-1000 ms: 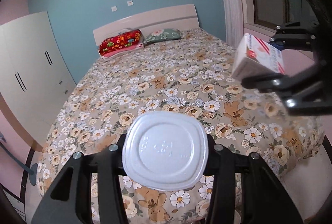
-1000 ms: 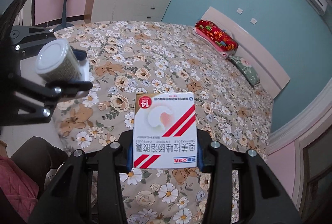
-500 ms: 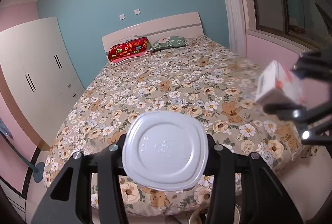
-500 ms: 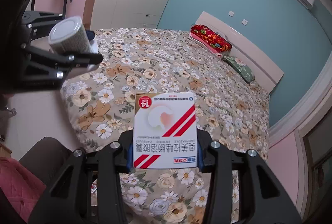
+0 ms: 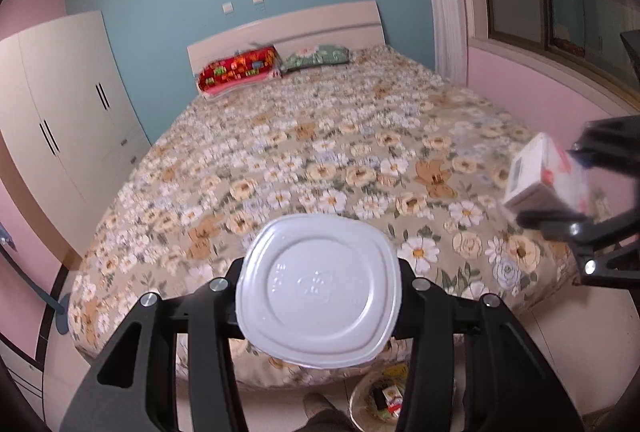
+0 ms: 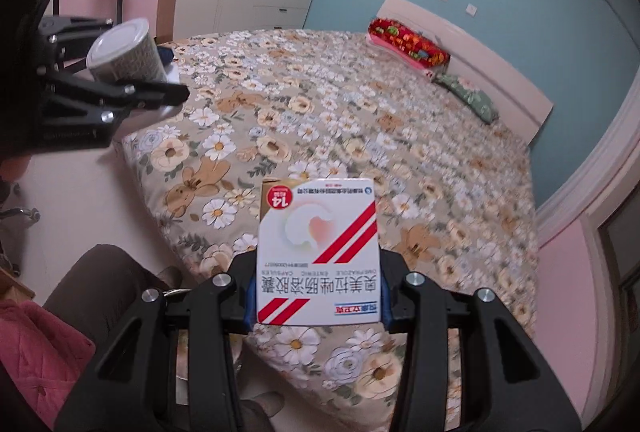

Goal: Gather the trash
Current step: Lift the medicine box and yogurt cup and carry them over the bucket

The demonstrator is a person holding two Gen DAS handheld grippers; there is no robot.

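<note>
White plastic cup [image 5: 318,290] is clamped in the left gripper [image 5: 320,292] and a medicine box [image 6: 318,252] in the right gripper [image 6: 316,288], both carried clear of the bed [image 5: 320,160], presumably for dropping into the wicker bin [image 5: 360,398] below.

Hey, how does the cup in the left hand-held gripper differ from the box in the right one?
The cup is round with a patterned grey side and a plain white end; the medicine box is flat and rectangular, white with red stripes and printed text. The cup's end faces its camera; the box shows its face, upside down. Both are clamped above the bed.
</note>
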